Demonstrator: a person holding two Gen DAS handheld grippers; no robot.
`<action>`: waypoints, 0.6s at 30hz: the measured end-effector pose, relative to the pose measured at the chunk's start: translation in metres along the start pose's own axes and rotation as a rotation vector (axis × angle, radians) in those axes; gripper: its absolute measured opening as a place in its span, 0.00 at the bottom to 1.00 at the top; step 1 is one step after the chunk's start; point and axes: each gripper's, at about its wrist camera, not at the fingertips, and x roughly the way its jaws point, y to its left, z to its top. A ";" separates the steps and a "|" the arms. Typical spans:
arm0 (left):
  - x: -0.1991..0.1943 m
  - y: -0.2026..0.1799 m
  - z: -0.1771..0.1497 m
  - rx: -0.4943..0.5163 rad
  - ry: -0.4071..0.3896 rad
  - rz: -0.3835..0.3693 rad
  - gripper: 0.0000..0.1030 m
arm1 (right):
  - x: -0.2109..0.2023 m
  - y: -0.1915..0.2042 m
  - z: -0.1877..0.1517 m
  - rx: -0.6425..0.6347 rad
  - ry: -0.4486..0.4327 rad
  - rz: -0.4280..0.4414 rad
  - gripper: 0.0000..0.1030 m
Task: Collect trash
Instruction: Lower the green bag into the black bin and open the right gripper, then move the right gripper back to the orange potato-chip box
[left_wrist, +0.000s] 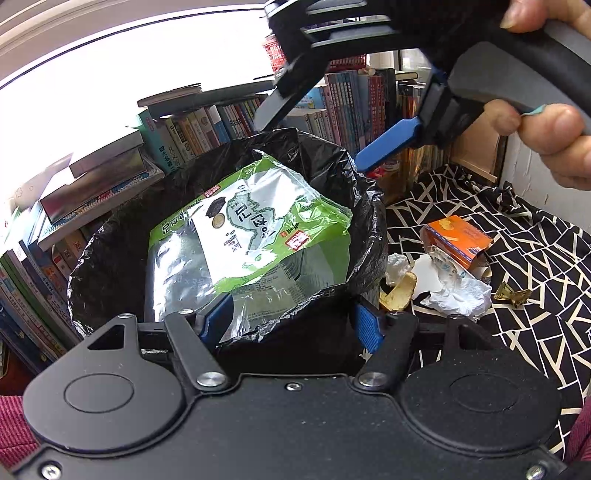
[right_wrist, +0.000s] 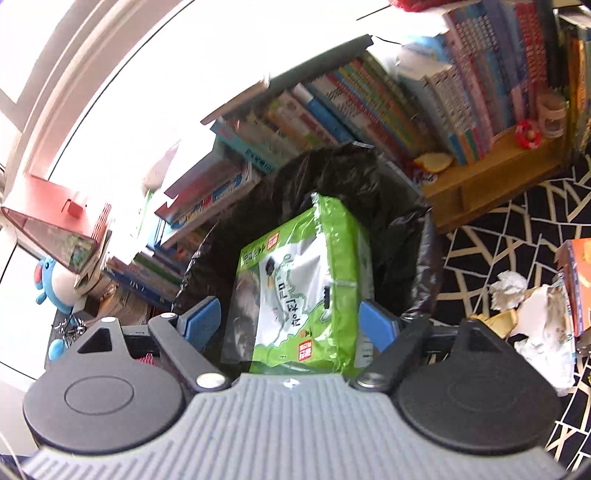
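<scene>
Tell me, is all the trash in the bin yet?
Not yet. The green wrapper already sits in the black bin bag. The left gripper is shut on the bag's rim, and the right gripper is open above it, holding nothing. Still lying on the patterned cloth: the orange box, crumpled tissues, a peel and a gold wrapper.

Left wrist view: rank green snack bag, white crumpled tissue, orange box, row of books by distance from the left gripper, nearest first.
From the left gripper:
1. Green snack bag, straight ahead in the black bin liner, its lower edge between the fingers.
2. White crumpled tissue, right, on the patterned cloth.
3. Orange box, right, behind the tissue.
4. Row of books, far back behind the bin.
</scene>
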 end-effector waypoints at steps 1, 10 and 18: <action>0.000 0.000 0.000 0.000 0.000 0.001 0.65 | -0.007 -0.005 -0.002 0.003 -0.034 -0.013 0.89; 0.002 0.000 0.000 0.003 0.000 0.007 0.66 | -0.035 -0.069 -0.028 0.097 -0.173 -0.236 0.98; 0.002 -0.001 -0.001 0.012 -0.001 0.016 0.67 | -0.013 -0.135 -0.065 0.135 -0.206 -0.393 0.99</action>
